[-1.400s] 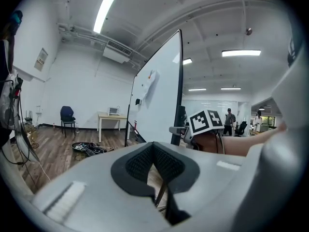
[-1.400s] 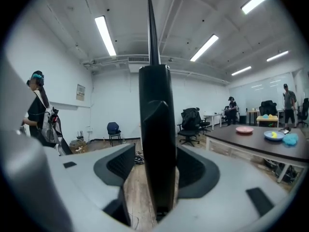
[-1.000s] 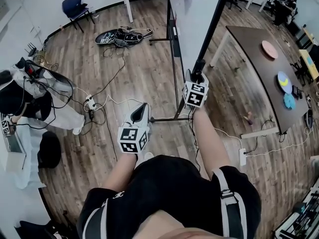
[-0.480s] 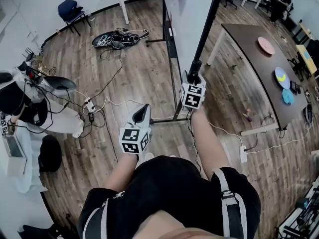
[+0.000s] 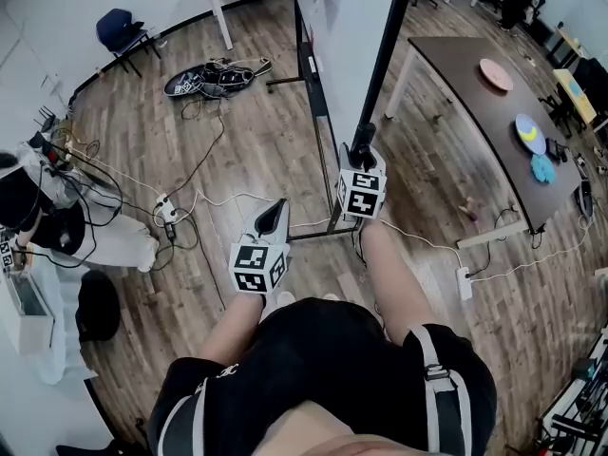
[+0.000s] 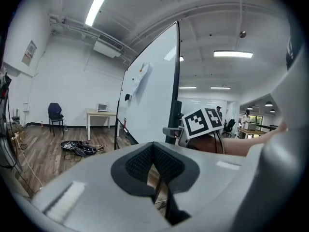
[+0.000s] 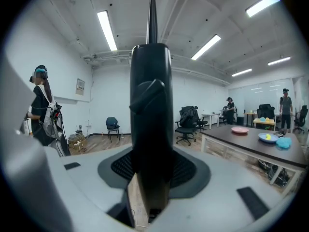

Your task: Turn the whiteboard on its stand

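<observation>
while the whiteboard (image 5: 347, 27) stands upright on its stand (image 5: 312, 232) in the middle of a wood floor (image 5: 256, 131), the right gripper (image 5: 362, 150) pinches the board's black side post (image 5: 384, 60), its jaws clamped on either side of the bar. the left gripper (image 5: 274, 207) hangs empty just short of the stand's foot, jaws pressed together. a dark table (image 5: 475, 112) sits to the board's right; cables (image 5: 195, 183) and a blue chair (image 5: 119, 28) lie to its left.
</observation>
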Action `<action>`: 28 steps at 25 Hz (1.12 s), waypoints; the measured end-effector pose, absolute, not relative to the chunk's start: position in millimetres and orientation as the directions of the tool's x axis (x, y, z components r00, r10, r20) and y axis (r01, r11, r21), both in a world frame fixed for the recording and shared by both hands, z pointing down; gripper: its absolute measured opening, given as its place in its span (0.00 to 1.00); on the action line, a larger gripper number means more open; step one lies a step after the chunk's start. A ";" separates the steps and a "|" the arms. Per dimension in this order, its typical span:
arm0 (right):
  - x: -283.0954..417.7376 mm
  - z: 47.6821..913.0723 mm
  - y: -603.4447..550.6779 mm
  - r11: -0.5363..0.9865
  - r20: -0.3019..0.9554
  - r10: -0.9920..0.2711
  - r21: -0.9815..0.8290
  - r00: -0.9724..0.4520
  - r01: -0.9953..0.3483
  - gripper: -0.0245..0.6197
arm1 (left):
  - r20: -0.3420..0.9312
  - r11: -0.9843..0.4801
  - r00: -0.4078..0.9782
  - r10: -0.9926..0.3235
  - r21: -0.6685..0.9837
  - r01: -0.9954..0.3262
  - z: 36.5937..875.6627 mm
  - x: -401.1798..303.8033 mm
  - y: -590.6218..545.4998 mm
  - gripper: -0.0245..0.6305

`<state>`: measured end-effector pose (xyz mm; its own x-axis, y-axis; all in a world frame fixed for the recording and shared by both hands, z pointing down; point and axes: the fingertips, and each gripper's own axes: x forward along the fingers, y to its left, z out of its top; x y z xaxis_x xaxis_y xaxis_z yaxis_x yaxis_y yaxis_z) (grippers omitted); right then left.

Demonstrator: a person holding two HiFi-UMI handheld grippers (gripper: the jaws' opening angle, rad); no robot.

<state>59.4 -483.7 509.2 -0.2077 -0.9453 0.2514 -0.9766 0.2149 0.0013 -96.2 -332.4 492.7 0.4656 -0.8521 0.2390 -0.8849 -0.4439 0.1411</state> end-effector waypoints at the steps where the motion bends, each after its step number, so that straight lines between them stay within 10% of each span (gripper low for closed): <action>1: 59.7 509.2 -479.0 0.218 0.250 -0.945 0.003 -0.210 -0.976 0.32 | 0.239 -0.451 0.472 -0.849 0.142 -0.881 493.1 -93.6 -332.4 0.05; 28: 74.8 508.3 -383.3 0.265 0.281 -0.925 -0.004 -0.256 -0.964 0.32 | 0.236 -0.622 0.644 -0.728 0.169 -0.765 494.4 -46.2 -323.0 0.05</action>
